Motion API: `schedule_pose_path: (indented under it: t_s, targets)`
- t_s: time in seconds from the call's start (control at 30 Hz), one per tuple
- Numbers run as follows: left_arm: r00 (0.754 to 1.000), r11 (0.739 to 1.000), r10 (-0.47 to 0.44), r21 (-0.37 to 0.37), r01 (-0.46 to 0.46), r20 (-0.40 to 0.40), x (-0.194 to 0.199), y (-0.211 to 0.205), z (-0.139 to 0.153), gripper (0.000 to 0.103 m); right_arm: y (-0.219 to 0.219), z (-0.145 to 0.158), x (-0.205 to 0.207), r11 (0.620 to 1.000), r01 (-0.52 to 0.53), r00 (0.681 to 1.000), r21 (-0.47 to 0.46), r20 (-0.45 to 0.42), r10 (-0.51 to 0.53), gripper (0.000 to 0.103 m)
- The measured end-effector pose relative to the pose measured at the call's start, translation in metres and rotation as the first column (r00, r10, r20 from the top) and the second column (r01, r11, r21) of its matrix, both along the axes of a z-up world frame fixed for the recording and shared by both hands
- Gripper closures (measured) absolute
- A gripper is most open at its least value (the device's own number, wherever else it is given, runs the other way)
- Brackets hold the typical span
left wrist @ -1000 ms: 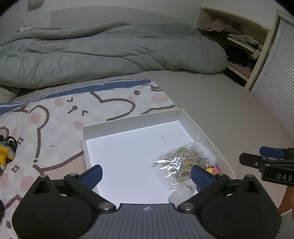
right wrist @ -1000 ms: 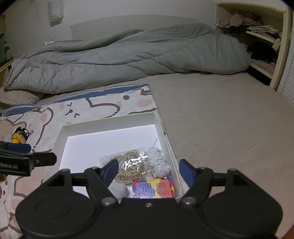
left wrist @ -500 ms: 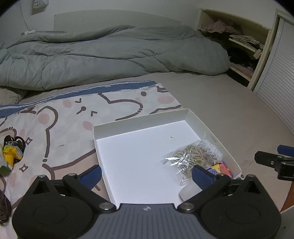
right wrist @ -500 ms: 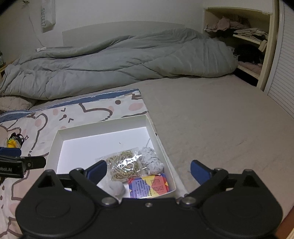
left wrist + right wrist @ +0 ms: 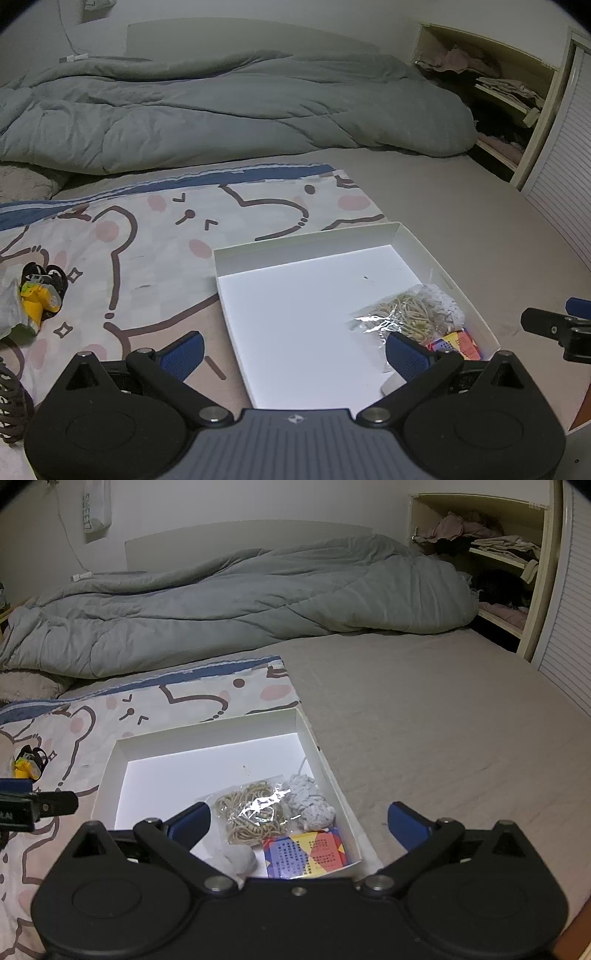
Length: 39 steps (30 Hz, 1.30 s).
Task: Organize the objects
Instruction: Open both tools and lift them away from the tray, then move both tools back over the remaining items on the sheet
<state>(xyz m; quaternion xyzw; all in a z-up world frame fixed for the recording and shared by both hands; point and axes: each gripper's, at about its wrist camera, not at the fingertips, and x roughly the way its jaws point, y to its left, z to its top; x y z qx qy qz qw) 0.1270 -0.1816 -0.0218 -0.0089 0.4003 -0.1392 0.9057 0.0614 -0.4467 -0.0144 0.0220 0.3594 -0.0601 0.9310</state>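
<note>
Right tool (image 5: pixel 298 821) jaws have swung wide and are opening, nothing between them, hovering over the white box (image 5: pixel 110 760); left tool (image 5: pixel 291 349) spread, empty. Best next: left reaches the yellow item (image 5: pixel 38 301) lying loose on the blanket (image 5: pixel 155 258)

Pretty clearly a bedroom in someone's home. There's a big bed (image 5: pixel 424 709) with a rumpled grey-green duvet (image 5: pixel 236 602) piled along the far side, a cartoon-bear print blanket (image 5: pixel 147 236) spread over the near left part, and on the far right an open closet shelf (image 5: pixel 495 557) stuffed with folded clothes next to a slatted sliding door (image 5: pixel 569 627).
</note>
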Motion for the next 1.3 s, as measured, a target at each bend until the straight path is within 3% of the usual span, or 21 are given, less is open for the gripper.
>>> schedule_pose_path:
  t_s: [0.7,1.3]
  targets:
    - [0.984,0.984,0.179,-0.002,-0.179,0.015,-0.008,0.107,0.012,0.000,0.088,0.008,0.034,0.990,-0.142,0.990,0.003,0.005,0.142,0.000]
    - [0.948,0.949,0.314,0.020,-0.315,0.046,-0.027,0.198,0.025,0.000,0.193,0.013,0.055,0.941,-0.338,0.941,0.031,0.023,0.337,0.000]
